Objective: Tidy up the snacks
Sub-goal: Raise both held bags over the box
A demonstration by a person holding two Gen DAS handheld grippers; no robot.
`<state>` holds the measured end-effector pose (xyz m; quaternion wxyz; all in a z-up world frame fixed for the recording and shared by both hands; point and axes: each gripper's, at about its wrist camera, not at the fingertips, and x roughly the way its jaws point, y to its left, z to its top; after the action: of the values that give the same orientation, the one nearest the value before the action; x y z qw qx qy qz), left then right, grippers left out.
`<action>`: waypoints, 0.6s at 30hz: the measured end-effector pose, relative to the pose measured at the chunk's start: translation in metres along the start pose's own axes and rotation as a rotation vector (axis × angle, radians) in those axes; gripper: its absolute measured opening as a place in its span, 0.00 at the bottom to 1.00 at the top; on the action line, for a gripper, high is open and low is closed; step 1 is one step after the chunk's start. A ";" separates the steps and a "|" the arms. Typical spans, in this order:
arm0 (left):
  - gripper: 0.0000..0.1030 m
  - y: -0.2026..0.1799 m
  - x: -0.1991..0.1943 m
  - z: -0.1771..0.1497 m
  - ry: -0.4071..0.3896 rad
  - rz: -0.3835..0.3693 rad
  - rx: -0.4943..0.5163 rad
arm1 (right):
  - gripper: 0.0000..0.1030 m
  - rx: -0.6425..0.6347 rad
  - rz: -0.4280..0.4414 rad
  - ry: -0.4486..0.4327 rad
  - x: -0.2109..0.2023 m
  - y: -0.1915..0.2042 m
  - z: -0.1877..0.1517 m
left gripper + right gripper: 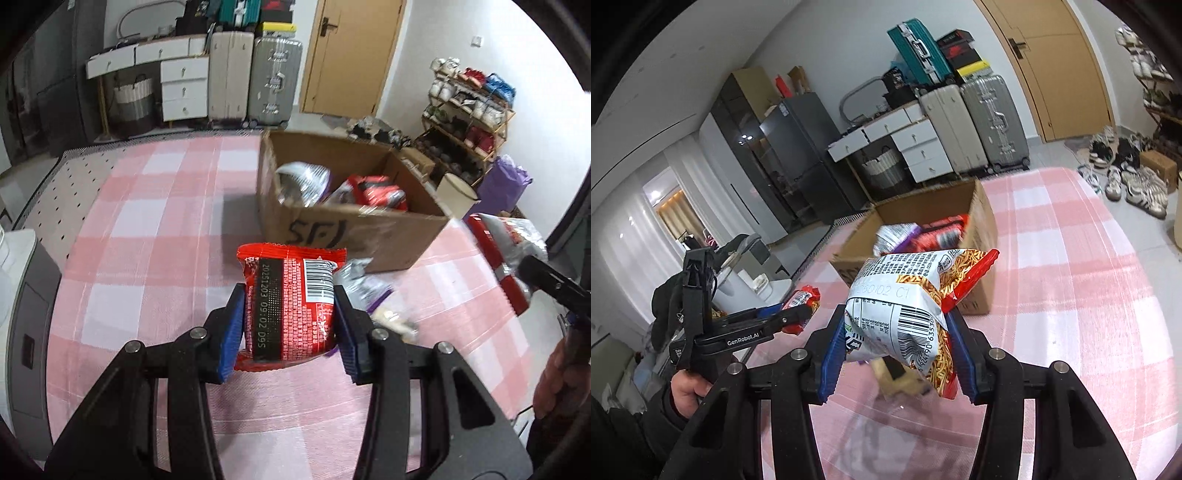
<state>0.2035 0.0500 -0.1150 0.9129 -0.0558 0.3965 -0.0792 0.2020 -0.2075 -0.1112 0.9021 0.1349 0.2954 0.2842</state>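
Above the bench with the pink and white checked cloth (155, 229), the left hand-held gripper (290, 325) is clenched on a small red foil snack packet with a barcode (291, 306), its blue pads pressing the two sides. The right hand-held gripper (897, 347) is grasping a white and red noodle snack bag (912, 295) by its lower part, so the bag stands up and leans to the right. Both snacks are in the air, in front of the open brown cardboard box (354, 229), which already holds a silver bag and red packets. I judge that the next step is to drop them into the box. The soft noodle bag could slip or swing, because only a crumpled end is held, and the two grippers could bump each other if both go to the box together. More loose packets (360, 284) lie on the cloth just beside the box and could be swept aside. Only the left view shows these packets clearly; only the right view shows the person's hand (689, 391) on the left gripper's handle.
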 end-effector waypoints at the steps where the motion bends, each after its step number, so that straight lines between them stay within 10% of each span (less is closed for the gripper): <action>1: 0.40 -0.004 -0.007 0.003 -0.009 -0.009 0.006 | 0.50 -0.004 0.005 -0.005 -0.002 0.003 0.002; 18: 0.40 -0.060 -0.076 0.090 -0.141 -0.083 0.102 | 0.50 -0.109 0.019 -0.100 -0.022 0.060 0.090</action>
<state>0.2124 0.0093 0.0110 0.9361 -0.0309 0.3242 -0.1327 0.2163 -0.1794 -0.0051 0.9190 0.1027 0.2327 0.3011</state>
